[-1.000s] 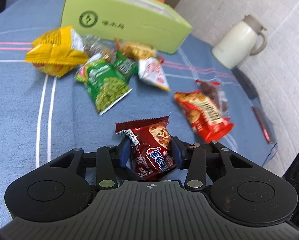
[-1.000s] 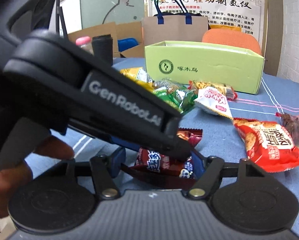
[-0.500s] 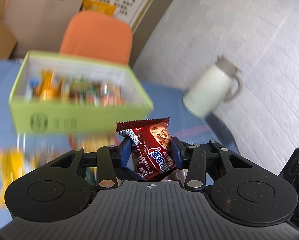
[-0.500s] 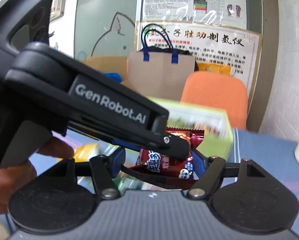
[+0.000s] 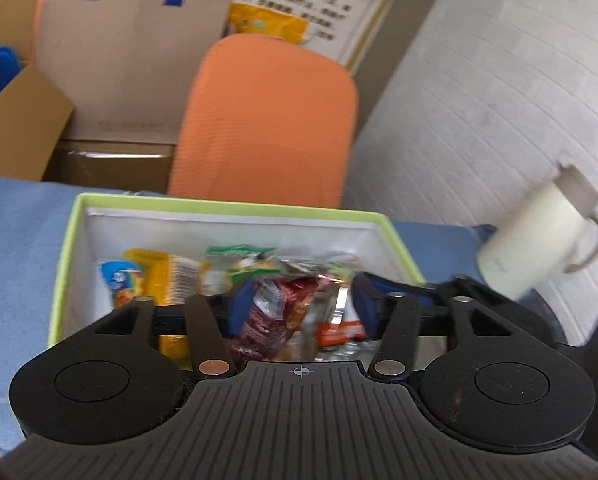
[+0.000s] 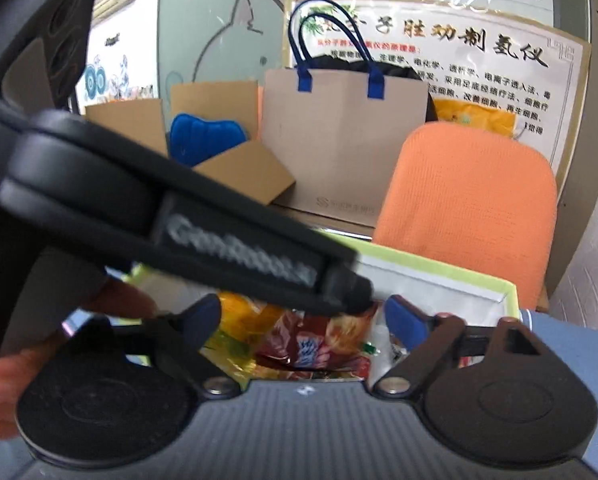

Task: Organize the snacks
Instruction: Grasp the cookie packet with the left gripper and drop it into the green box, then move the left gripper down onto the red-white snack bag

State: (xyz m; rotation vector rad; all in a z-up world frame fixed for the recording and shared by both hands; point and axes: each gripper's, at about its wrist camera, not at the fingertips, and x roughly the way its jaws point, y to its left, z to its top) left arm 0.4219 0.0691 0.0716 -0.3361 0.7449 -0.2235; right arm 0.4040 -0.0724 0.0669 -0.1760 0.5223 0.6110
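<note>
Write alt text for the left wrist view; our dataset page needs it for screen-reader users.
The left gripper hangs over an open green box of snack packets, its jaws opening around a dark red cookie packet. Behind stand an orange chair and a cream jug.

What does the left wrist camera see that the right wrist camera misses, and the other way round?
Only the left wrist view shows the cream jug by the white wall and the blue-and-yellow packet inside the box.

Only the right wrist view shows the cat drawing on the glass, the blue cushion in a carton, and the left gripper from the side.

Both show the green box, the dark red snack packet dropping in, the orange chair and the paper bag.
</note>
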